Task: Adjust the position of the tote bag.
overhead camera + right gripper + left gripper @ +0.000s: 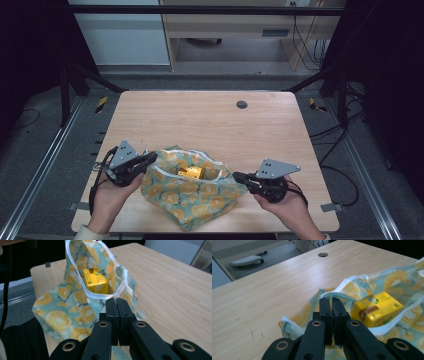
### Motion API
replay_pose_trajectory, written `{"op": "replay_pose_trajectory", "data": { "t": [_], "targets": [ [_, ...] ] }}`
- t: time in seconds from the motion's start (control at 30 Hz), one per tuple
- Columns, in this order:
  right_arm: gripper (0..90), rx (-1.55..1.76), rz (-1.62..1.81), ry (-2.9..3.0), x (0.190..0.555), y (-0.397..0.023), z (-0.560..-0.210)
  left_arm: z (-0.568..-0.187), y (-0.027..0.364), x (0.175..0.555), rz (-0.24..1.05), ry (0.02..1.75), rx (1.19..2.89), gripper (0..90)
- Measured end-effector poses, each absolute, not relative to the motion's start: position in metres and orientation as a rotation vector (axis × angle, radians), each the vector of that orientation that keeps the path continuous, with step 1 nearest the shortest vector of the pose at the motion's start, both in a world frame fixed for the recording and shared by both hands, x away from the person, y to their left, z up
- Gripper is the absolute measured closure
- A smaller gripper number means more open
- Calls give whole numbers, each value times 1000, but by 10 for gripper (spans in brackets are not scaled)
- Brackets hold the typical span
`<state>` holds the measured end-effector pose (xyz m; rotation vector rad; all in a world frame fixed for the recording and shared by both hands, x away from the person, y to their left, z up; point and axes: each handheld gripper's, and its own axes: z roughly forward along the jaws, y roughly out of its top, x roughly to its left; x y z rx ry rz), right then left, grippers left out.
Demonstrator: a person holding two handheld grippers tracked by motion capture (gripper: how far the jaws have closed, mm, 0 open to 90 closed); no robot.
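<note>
Jaws on both sides are clamped tight on the rim of the lemon-print bag (192, 192): my left gripper (148, 159) pinches the white-trimmed edge at one end of the mouth, my right gripper (236, 176) the opposite end. I judge the work well along, since the yellow carton (190, 172) already sits inside and the mouth is held spread. Lifting or closing the bag seems to be what is left. It lies at the near edge of the tabletop (200, 120), between the jaws, with the carton midway.
</note>
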<state>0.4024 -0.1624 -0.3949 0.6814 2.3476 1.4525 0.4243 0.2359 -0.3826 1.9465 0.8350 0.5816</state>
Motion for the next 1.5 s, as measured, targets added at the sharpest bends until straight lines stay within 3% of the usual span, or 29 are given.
{"op": "replay_pose_trajectory", "data": {
  "t": [0.4,0.97,1.5],
  "targets": [
    [896,666,1469,2413,390,-161,-416,-422,266,399,487,838,1956,895],
    [898,712,1300,2591,397,-154,-459,-468,246,404,457,816,2257,891],
    [899,738,1100,2694,404,-142,-481,-481,240,405,428,837,2365,888]
  ]
}}
